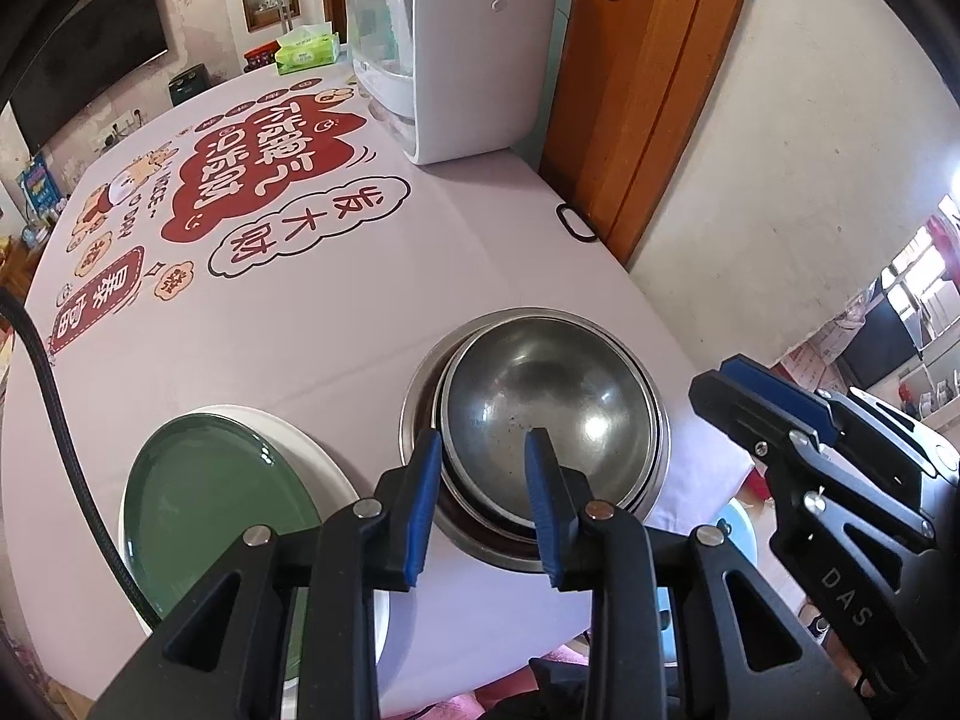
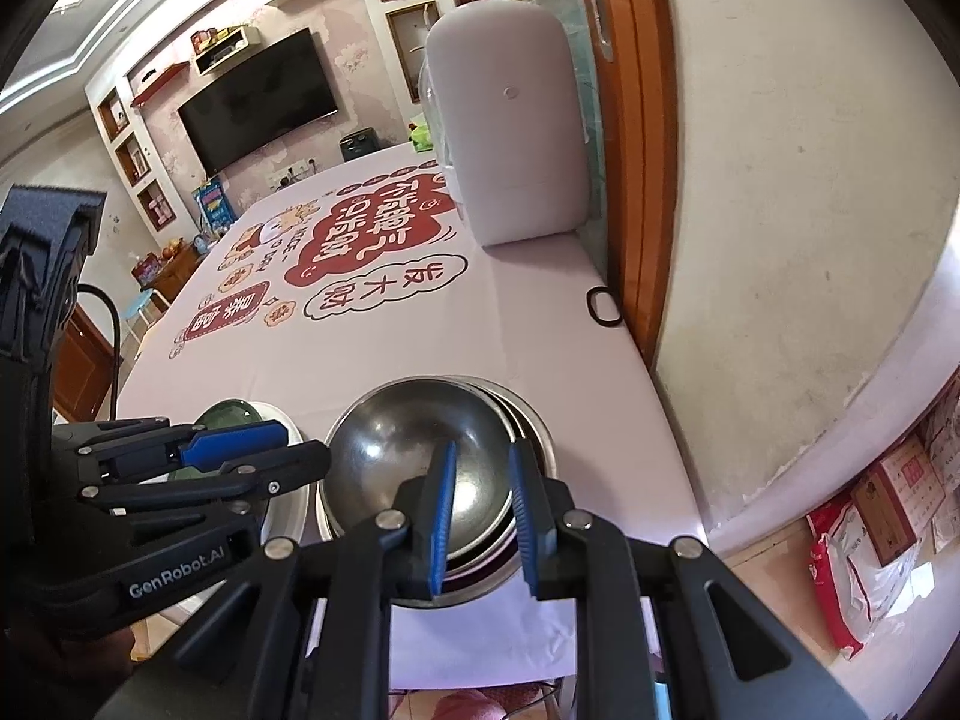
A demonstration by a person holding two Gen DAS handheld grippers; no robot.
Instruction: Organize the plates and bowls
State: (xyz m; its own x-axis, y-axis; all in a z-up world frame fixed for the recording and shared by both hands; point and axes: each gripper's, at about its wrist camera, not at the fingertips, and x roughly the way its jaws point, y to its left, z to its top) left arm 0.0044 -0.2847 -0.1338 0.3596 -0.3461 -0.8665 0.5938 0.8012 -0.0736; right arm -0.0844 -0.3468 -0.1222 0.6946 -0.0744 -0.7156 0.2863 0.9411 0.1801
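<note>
A stack of steel bowls (image 1: 546,414) sits near the table's front right edge; it also shows in the right wrist view (image 2: 420,450). The top bowl lies tilted in the stack. My left gripper (image 1: 486,450) is open, its blue fingers astride the top bowl's near rim without closing on it. My right gripper (image 2: 480,468) is open too, its fingers astride the stack's near right rim. A green plate (image 1: 210,504) lies on a white plate (image 1: 324,456) to the left of the bowls.
The table wears a pale cloth (image 1: 336,324) with red printed signs. A white appliance (image 1: 474,48) stands at the back right, a tissue box (image 1: 306,48) behind it. A black ring (image 1: 576,222) lies by the wooden door frame (image 1: 636,90).
</note>
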